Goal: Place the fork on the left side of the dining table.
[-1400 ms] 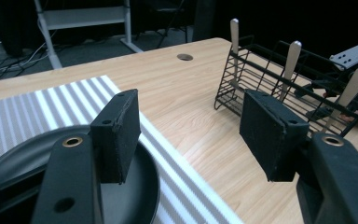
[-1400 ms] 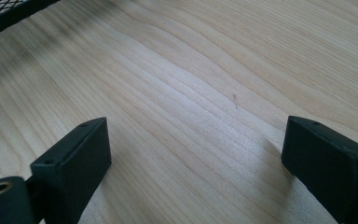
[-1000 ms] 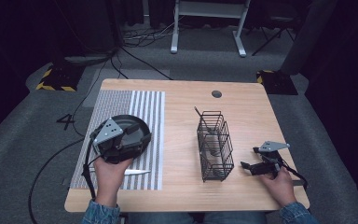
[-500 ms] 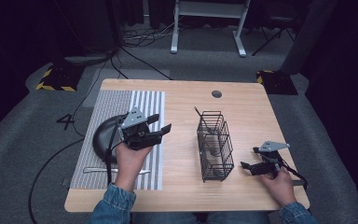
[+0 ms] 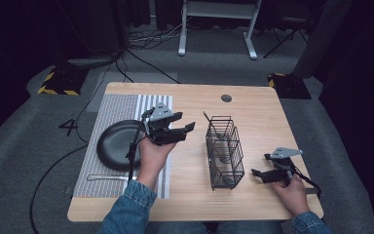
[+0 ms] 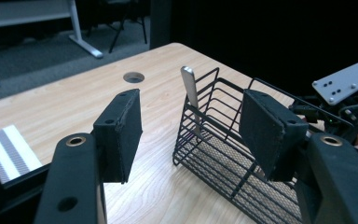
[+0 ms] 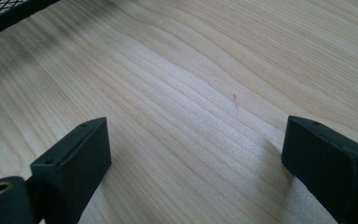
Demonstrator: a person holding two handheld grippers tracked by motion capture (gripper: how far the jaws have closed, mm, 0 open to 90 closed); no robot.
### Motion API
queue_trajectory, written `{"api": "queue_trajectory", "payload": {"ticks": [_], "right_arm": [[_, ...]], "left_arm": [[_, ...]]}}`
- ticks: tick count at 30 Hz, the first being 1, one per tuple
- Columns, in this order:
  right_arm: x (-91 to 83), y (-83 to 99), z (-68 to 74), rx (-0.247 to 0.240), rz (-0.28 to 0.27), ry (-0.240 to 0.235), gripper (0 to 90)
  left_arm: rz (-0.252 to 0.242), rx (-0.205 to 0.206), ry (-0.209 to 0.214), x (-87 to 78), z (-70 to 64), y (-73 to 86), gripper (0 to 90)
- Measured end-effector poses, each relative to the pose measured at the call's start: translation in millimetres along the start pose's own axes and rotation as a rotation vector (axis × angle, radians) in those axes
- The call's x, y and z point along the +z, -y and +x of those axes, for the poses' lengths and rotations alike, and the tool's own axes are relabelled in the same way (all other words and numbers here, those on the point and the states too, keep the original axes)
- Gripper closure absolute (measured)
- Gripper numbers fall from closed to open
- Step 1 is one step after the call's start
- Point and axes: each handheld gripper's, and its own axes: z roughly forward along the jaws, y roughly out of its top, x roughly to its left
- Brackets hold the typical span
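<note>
A black wire basket (image 5: pixel 225 151) stands on the wooden table right of centre, with a metal utensil handle (image 6: pixel 189 86) sticking up from its far corner. My left gripper (image 5: pixel 187 127) hovers just left of the basket, open and holding nothing; in the left gripper view its jaws (image 6: pixel 191 126) point at the basket (image 6: pixel 233 154). My right gripper (image 5: pixel 259 175) rests low on the table right of the basket. It is open over bare wood (image 7: pixel 193 144), and the basket's corner (image 7: pixel 9 11) shows at the top left.
A black plate (image 5: pixel 114 144) lies on a striped mat (image 5: pixel 121 105) at the left, with a silver utensil (image 5: pixel 104 178) on the mat in front of it. A cable hole (image 5: pixel 226 98) sits near the table's far edge.
My left gripper has moved right, from over the black plate to beside the basket, staying open. The right gripper has not moved.
</note>
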Motion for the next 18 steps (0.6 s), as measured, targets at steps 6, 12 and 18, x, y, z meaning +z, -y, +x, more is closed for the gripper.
{"api": "queue_trajectory", "payload": {"ticks": [6,12,18], "right_arm": [[0.0,0.0,0.0,0.0,0.0,0.0,8.1],[0.0,0.0,0.0,-0.001,0.0,0.0,8.2],[-0.1,0.0,0.1,-0.001,-0.001,0.0,8.4]], "left_arm": [[0.024,-0.019,0.004,19.5,2.7,-3.2,39.6],[0.05,-0.011,-0.013,38.1,-0.1,-7.4,40.8],[0.064,-0.037,-0.006,51.7,2.7,-6.5,42.0]]}}
